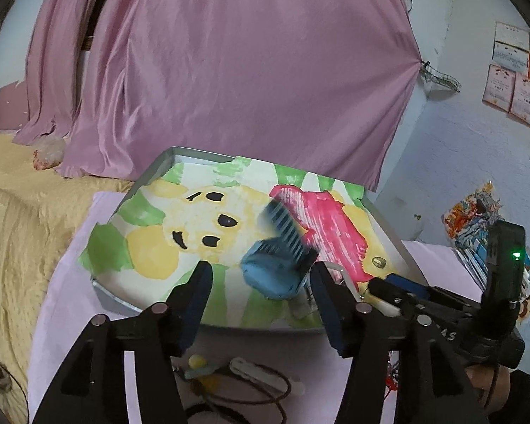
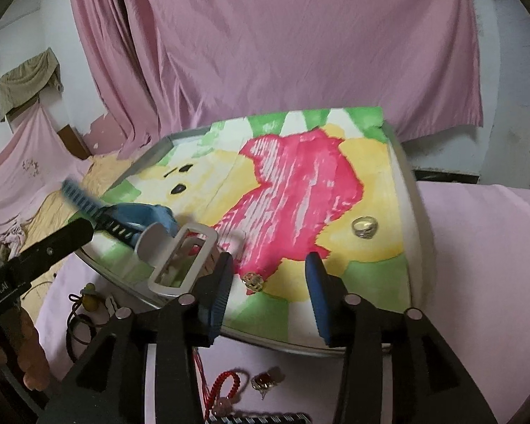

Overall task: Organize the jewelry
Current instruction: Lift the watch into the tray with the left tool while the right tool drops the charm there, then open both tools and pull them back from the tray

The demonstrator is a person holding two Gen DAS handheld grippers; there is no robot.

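Note:
A blue watch (image 1: 272, 268) with a dark striped strap shows blurred over the near part of the painted-paper tray (image 1: 166, 166). It sits between the wide-apart fingers of my left gripper (image 1: 261, 282), which is open and not clamping it. In the right wrist view the watch (image 2: 141, 213) and its silver clasp (image 2: 183, 258) lie just left of my right gripper (image 2: 270, 279), also open and empty. A small gold ornament (image 2: 252, 281) rests on the paper between the right fingers. A silver ring (image 2: 364, 227) lies further right on the tray.
On the pink cloth before the tray lie a red braided cord (image 2: 222, 385), a red-stone ring (image 2: 263, 381), a dark hair tie with a yellow bead (image 1: 198, 362) and a white clip (image 1: 254, 371). A yellow blanket (image 1: 24, 219) is to the left and a pink curtain behind.

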